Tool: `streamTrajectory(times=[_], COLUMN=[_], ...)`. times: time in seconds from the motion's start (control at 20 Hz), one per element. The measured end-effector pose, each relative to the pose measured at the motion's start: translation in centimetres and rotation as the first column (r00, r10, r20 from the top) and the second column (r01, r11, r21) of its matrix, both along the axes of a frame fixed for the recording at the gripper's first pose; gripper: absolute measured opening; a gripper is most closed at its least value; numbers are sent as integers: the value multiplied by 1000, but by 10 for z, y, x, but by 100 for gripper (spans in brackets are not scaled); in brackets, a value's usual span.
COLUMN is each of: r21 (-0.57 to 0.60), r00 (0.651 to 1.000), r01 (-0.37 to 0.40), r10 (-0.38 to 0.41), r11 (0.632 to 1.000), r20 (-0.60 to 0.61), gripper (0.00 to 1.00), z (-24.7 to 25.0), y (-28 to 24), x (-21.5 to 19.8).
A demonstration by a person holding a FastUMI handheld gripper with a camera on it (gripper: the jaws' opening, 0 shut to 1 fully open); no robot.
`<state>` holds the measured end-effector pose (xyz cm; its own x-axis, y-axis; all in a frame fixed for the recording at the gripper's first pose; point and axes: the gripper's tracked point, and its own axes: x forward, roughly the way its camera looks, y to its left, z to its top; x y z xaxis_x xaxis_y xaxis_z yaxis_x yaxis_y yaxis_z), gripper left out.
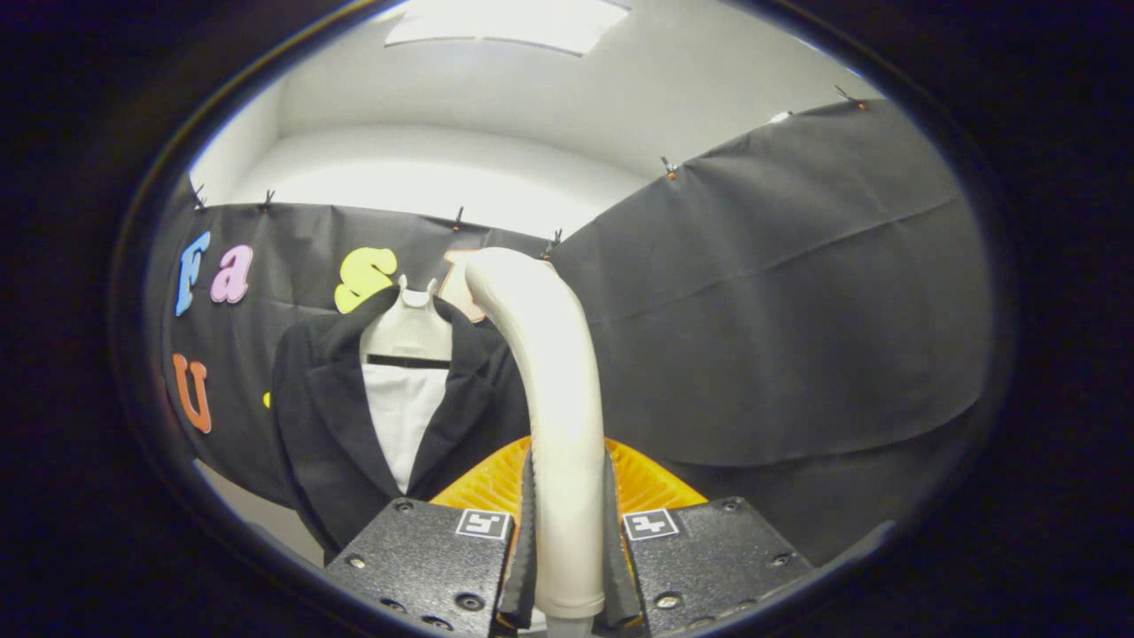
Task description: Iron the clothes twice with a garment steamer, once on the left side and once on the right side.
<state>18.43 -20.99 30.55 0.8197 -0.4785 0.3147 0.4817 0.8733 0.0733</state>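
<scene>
A cream-white garment steamer stands upright between my fingers, its handle rising and curving over towards the left at the top. My gripper is shut on the steamer's handle, both fingers pressing its sides. Beyond the fingers and to the left hangs a black jacket over a white shirt on a pale mannequin bust. The steamer's curved head sits just right of the jacket's collar, apart from the cloth. The jacket's right edge is hidden behind the steamer.
Black cloth walls the booth behind and to the right of the jacket. An orange ribbed part shows low behind the steamer. A white wall and ceiling light lie above.
</scene>
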Motion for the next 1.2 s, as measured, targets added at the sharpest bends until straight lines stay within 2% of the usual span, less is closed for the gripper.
streamTrajectory(times=[0.35, 0.65, 1.2], r21=[-41, -87, -151], r00=[997, 995, 991], r01=[-70, -80, -51], r10=[71, 74, 31], r11=[997, 993, 987], r20=[12, -69, -128], gripper=[33, 33, 33], z=[48, 52, 28], y=[-55, -69, -73], x=[94, 159, 165])
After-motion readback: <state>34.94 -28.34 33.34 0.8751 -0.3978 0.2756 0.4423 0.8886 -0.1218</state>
